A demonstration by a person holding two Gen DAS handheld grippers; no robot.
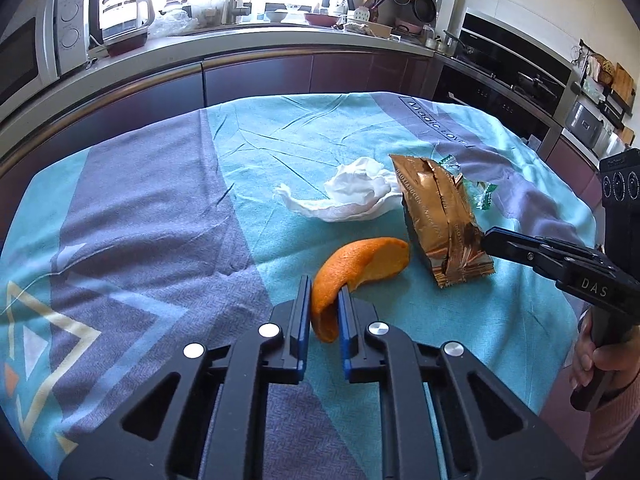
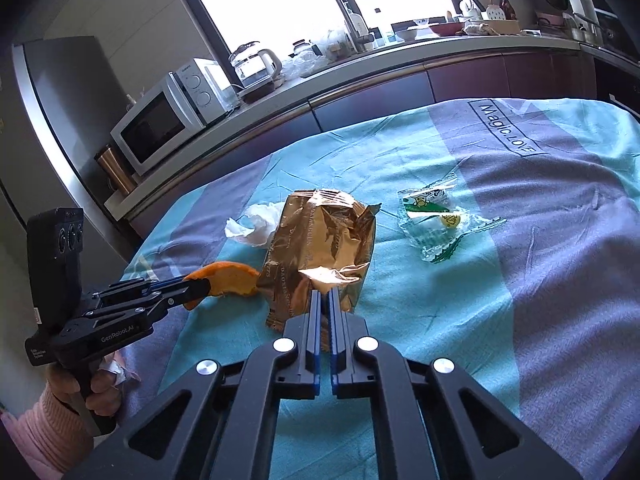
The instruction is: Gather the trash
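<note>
Only the right wrist view shows the clear green-printed wrapper (image 2: 438, 220) whole, at 2 o'clock from the gold foil bag (image 2: 320, 252); left view hides most of it. Left gripper (image 1: 325, 300) is clamped on a curled orange peel (image 1: 360, 264). Right gripper (image 2: 324, 300) pinches the crinkled bag's near edge, prob. gripped. White tissue (image 1: 352, 196) lies at 11 o'clock.

desk (image 1: 160, 208): cloth-covered, carrying all the trash
peel (image 1: 360, 264): nearest, on the left, just beside the snack bag
snack bag (image 1: 440, 216): middle, standing up
tissue (image 1: 356, 192): behind the peel, touching the bag's left side
clear wrappers (image 2: 436, 220): right of the bag, apart
kitchen counter (image 1: 248, 44): behind the desk, microwave (image 2: 160, 124) at its left end
</note>
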